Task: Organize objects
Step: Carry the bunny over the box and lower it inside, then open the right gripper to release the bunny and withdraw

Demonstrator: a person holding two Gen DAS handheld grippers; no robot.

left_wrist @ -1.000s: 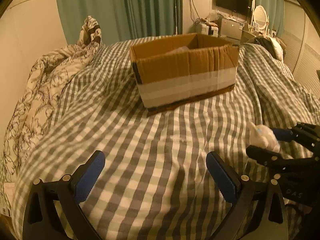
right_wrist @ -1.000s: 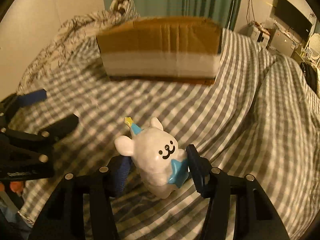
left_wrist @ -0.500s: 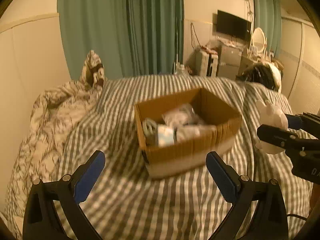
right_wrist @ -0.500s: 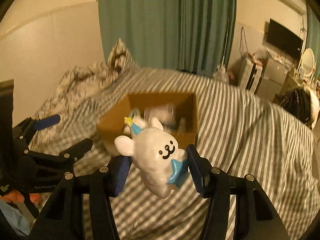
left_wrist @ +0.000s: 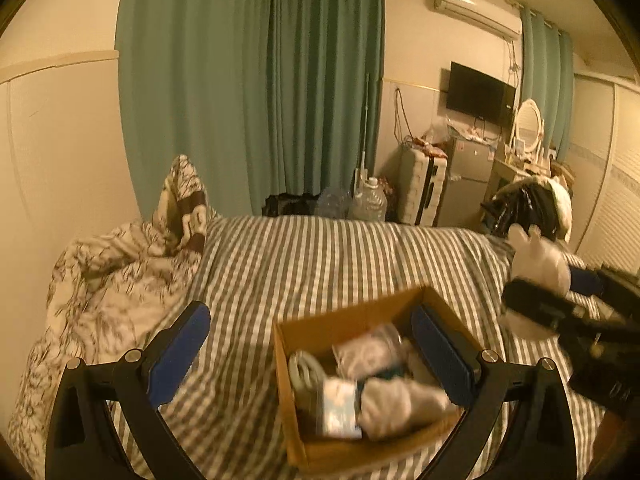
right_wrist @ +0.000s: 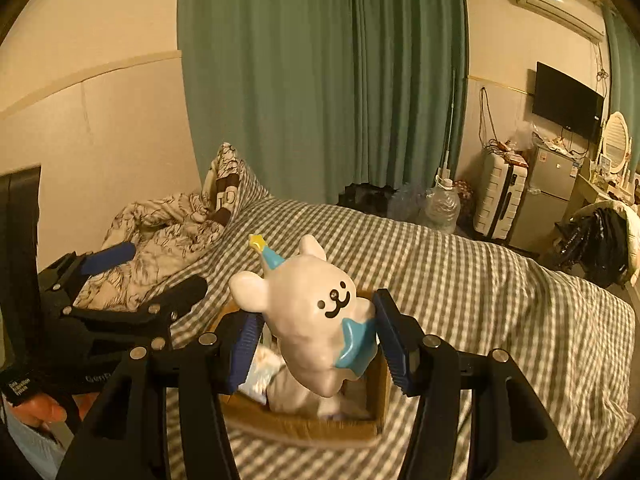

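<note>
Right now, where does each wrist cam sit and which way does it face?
Left wrist: on the left gripper, looking forward and down over the cardboard box on the checked bed cover; own open jaws show, right gripper at the right edge.
Right wrist: on the right gripper, jaws shut on the white bear figure over the box; left gripper and fingers at left.
Shared: box, bed, green curtain.

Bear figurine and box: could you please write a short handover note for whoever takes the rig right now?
Right tongs: shut on the white bear figurine, held in the air above the cardboard box.
Left tongs: open, empty, hovering by the box.
Box: on the checked bedcover, already holding several soft, wrapped items; they are too blurred to name.
Done: bear picked up and carried to the box.
Left: lower the bear into the box and release it.
</note>
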